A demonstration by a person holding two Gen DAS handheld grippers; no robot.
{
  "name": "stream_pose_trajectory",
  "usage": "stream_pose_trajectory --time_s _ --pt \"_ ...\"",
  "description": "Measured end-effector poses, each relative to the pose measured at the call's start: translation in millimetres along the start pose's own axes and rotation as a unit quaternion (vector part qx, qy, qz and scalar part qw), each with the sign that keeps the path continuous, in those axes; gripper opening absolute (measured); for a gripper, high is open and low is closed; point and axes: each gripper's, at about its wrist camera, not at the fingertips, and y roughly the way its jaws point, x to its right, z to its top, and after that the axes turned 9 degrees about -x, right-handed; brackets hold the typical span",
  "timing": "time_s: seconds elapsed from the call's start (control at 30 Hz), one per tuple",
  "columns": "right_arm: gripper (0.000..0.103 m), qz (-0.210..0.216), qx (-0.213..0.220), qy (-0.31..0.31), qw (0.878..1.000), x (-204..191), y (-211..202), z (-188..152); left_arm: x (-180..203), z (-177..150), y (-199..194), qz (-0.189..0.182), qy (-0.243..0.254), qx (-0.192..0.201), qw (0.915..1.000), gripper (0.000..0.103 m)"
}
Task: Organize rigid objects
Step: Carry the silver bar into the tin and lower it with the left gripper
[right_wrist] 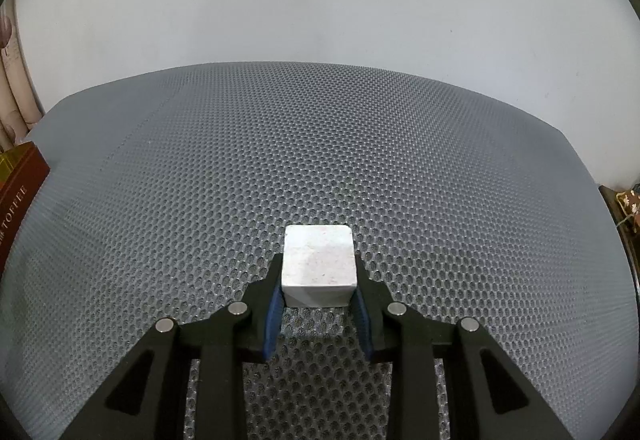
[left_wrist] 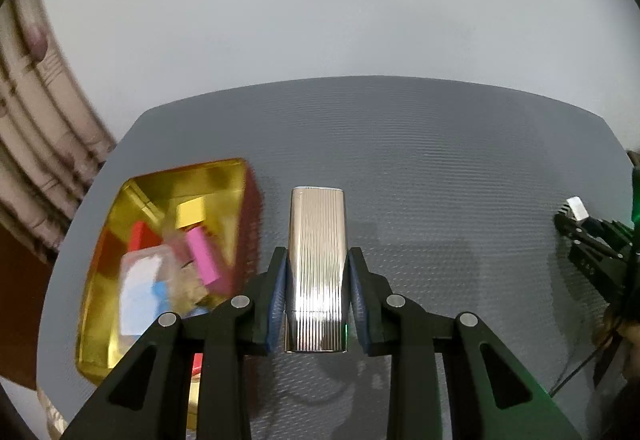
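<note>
Currently, two objects are held at once. A slim, champagne-gold metal case with fine lengthwise ribbing and rounded corners (left_wrist: pixel 317 268) is clamped between the blue pads of the left gripper (left_wrist: pixel 317 260), lifted above the grey honeycomb-textured mat (left_wrist: pixel 440 159). A white, chalky, matte cube (right_wrist: pixel 318 266) is pinched at its side faces by the right gripper (right_wrist: pixel 318 276), jaws closed on it, low over or on the same mat; contact with the mat cannot be told.

Step judged in hand: transport of grasped items toward the open box with gold foil lining and dark red outer walls (left_wrist: pixel 168 183), seen to the left of the ribbed case. The box already holds a pink block (left_wrist: pixel 204 256), a red piece (left_wrist: pixel 140 236), a yellow block (left_wrist: pixel 191 213) and a pale blue-and-white item (left_wrist: pixel 140 296), blurred.

Next move, as judged: the ribbed case is to be carried left over the box rim and lowered into a free gap before release. The polished metal is likely slippery; the cube looks rough and easily held.
</note>
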Motion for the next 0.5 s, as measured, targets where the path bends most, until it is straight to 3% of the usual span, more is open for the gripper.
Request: stream_pose_trajectory --time_s 0.5 --pt "0.031 -0.011 0.001 -0.006 1.000 7 -14 -11 -93 -22 10 0.032 -0.091 -0.012 0.9953 0.026"
